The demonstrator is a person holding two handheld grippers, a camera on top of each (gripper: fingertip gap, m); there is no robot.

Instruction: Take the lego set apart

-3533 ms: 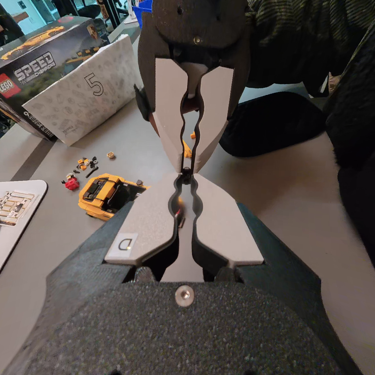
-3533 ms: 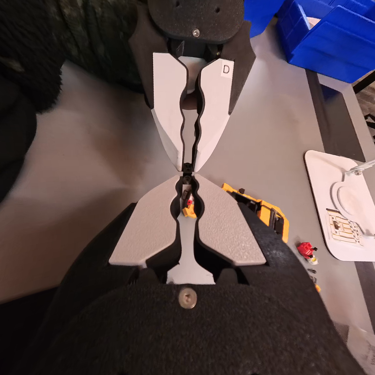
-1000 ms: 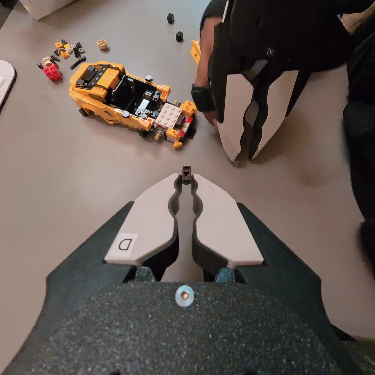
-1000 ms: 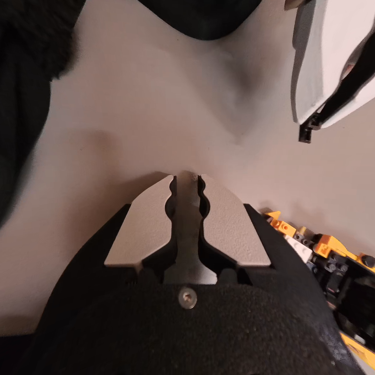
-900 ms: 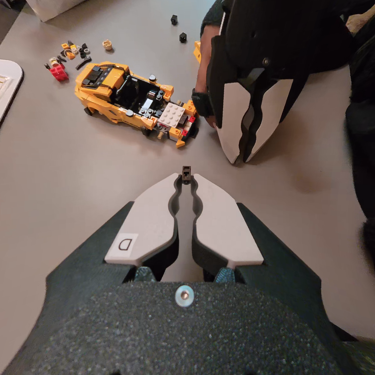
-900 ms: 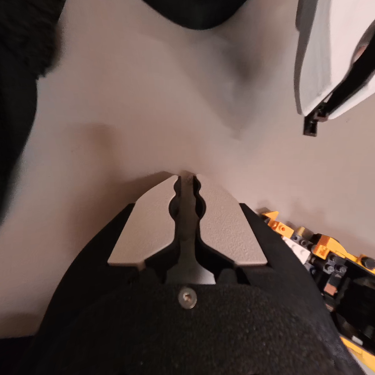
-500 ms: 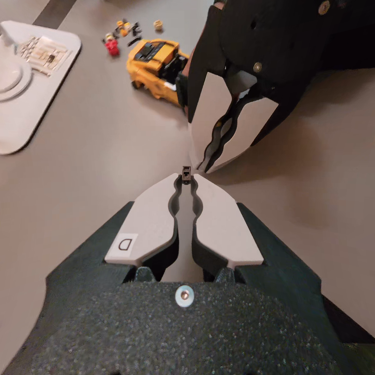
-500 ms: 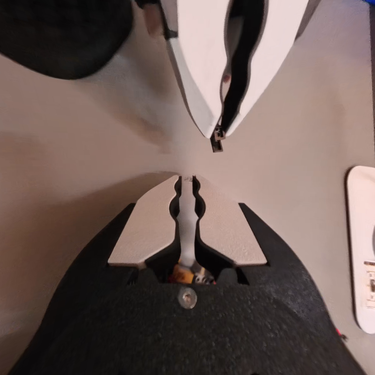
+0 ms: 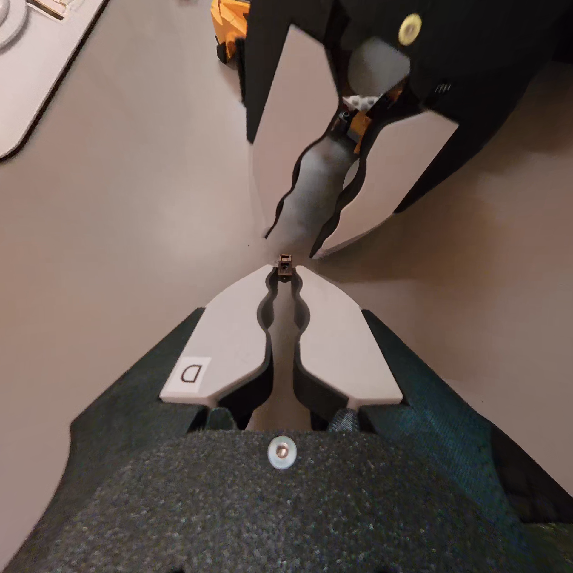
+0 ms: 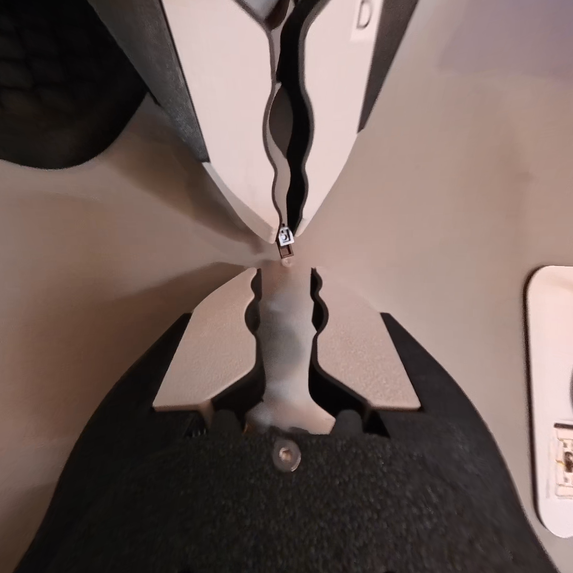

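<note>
My left gripper (image 9: 285,269) is shut on a small dark lego piece (image 9: 285,262) that sticks out past its tips. My right gripper (image 9: 290,246) faces it tip to tip, open, its fingertips on either side of the piece's end without closing on it. In the right wrist view my right gripper (image 10: 284,270) stands open just below the piece (image 10: 285,245), which the left gripper (image 10: 286,231) holds. The yellow lego car (image 9: 226,34) lies on the grey table behind the right gripper, mostly hidden.
A white tray (image 9: 46,62) lies at the table's far left; it also shows at the right edge of the right wrist view (image 10: 545,325). A dark sleeve (image 10: 62,93) fills the upper left there. The grippers are tip to tip, or close to it. The yellow lego car (image 9: 226,34) is about 15 centimetres from my right fingertips.
The two grippers have come together tip to tip. My right gripper has opened from nearly shut. My left gripper still holds the dark piece. The car has slid out of view behind the right gripper.
</note>
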